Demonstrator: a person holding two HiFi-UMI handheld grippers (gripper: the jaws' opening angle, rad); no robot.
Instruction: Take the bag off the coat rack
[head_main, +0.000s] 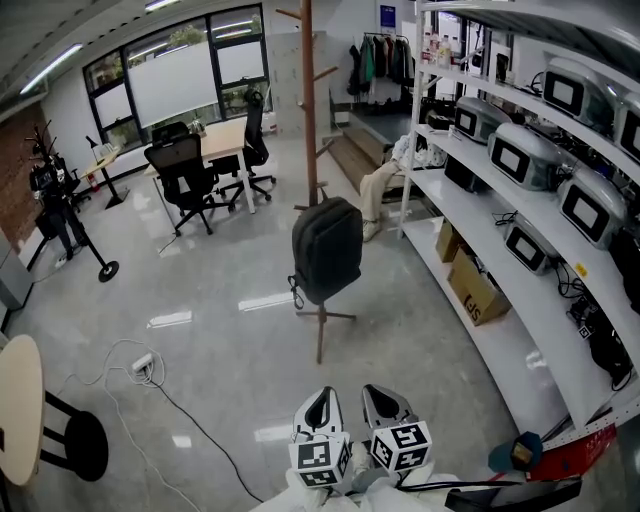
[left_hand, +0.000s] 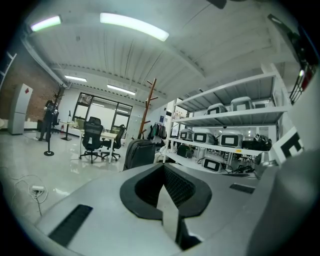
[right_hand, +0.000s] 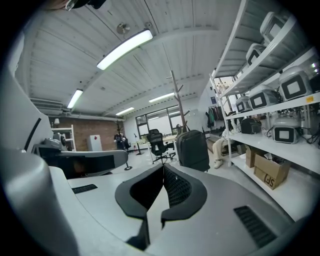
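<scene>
At bottom centre the left gripper (head_main: 318, 410) is closed on nothing. Above it, mid-frame, the bag (head_main: 327, 250) hangs on the rack (head_main: 309, 100), well apart. Just right, the right gripper (head_main: 388, 405) is likewise closed and empty. A sideways pull could snag the bag's loop and tip the rack. The peg holding it is hidden.

- Right gripper (right_hand: 163, 167): jaws pressed together, nothing between them.
- Black bag (right_hand: 193, 149): upright beyond the jaw tips, in front of the wooden coat rack (right_hand: 177, 102).
- Shelves (right_hand: 280, 107), right: grey machines with screens; cardboard box (right_hand: 270, 171) on the lowest level.
- Office chair (right_hand: 156, 142): left of the bag, farther back.
</scene>
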